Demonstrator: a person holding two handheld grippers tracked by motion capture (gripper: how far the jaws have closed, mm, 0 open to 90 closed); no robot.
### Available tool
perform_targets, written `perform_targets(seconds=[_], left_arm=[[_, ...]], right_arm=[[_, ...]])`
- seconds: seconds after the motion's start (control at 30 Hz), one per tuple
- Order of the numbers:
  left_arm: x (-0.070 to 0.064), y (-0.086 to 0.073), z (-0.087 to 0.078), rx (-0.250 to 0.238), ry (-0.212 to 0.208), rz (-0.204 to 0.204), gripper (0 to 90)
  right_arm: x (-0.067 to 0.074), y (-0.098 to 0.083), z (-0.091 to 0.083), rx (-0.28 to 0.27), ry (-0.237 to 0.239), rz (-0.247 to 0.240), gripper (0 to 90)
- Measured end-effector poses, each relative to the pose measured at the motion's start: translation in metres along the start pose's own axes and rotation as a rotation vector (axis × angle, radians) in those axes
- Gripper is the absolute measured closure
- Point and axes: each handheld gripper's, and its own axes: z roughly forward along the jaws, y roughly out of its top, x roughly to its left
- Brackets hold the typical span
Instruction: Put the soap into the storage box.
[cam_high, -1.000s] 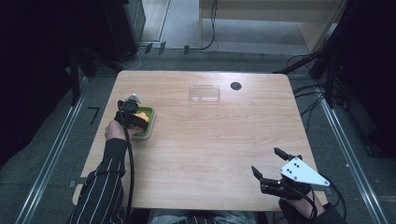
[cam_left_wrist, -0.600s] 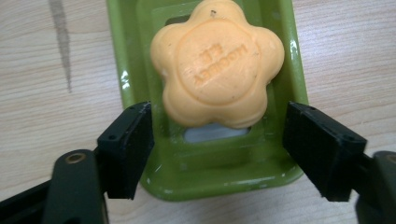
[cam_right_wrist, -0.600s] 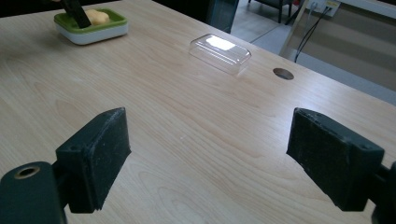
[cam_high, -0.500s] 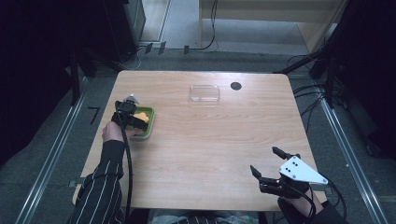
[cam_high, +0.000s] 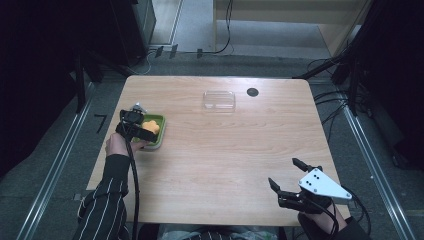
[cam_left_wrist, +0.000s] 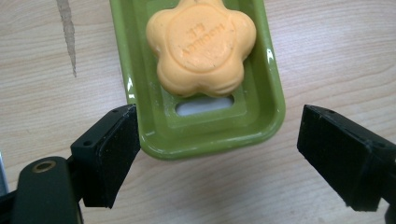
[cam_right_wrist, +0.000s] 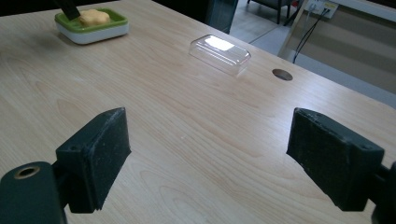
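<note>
Left gripper (cam_left_wrist: 219, 154) jaws just opened off flower-shaped orange soap (cam_left_wrist: 201, 45) in glossy green dish (cam_left_wrist: 261, 126).

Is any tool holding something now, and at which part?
Nothing is held. The left tool, jaws just opening, flanks the green soap dish; the right tool is open.

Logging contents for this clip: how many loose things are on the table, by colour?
Green: 1, the soap dish
Orange: 1, the flower-shaped soap lying in that dish
Clear: 1, the plastic lid near the table's far edge
Total: 3
</note>
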Motion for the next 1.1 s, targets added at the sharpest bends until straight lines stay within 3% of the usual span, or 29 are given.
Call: perform_targets(seconds=[0.73,1.1], left_arm=[[-0.03,-0.035,-0.015,0.046,-0.029,0.106,7.6],[-0.043,-0.06,-0.018,0.072,-0.043,0.155,7.0]], right_arm=[[0.0,0.0,-0.001,0.0,0.0,0.001,13.4],[0.001,0.0,-0.001,-0.001,-0.001,0.0,13.4]])
